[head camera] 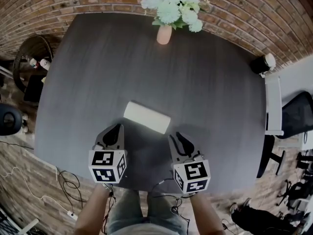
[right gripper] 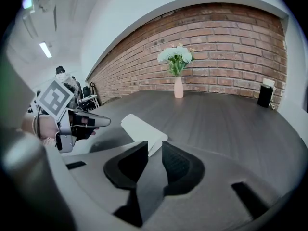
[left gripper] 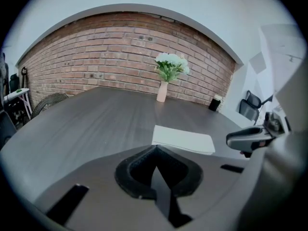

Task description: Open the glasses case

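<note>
The left tool (head camera: pixel 118 128) had its jaws together and empty. The right tool (head camera: pixel 177 137) had its jaws a narrow gap apart, with nothing between them. The closed white glasses case (head camera: pixel 146 117) lay on the desk (head camera: pixel 205 87) just ahead of both tools. A flower vase (head camera: pixel 165 33) stood far beyond.

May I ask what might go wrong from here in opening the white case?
The smooth white rectangular glasses case lies loose on the dark grey table; a one-sided push may slide it. The left gripper has its jaws together, so it cannot pinch yet. No seam shows; the open right gripper might clamp the case shut.
</note>
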Motion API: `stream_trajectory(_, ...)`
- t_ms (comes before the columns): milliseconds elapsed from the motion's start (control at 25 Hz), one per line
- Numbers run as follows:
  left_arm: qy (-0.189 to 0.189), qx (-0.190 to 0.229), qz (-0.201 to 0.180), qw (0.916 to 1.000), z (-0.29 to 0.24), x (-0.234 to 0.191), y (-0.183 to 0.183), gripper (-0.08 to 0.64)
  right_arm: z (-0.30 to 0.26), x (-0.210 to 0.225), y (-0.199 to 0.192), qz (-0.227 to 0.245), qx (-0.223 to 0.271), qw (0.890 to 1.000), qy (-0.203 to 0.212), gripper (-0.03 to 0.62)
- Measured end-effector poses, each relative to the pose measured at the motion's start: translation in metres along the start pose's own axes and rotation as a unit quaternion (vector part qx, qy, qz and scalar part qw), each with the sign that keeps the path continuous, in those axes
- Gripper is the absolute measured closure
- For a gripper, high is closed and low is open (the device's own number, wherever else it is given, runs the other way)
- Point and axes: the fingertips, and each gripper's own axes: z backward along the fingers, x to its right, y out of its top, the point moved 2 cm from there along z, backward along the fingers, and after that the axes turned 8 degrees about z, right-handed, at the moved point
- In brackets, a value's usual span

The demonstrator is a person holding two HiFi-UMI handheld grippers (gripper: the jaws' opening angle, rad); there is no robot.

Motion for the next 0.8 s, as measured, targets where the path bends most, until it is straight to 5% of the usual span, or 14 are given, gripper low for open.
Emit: stream_trajectory(800,-0.018,-0.048,-0.026,0.9984,-0.044,0.009,-0.004,0.565,-0.023,-0.011,-0.010,0.046,-0.020,0.999,0.016,0.499)
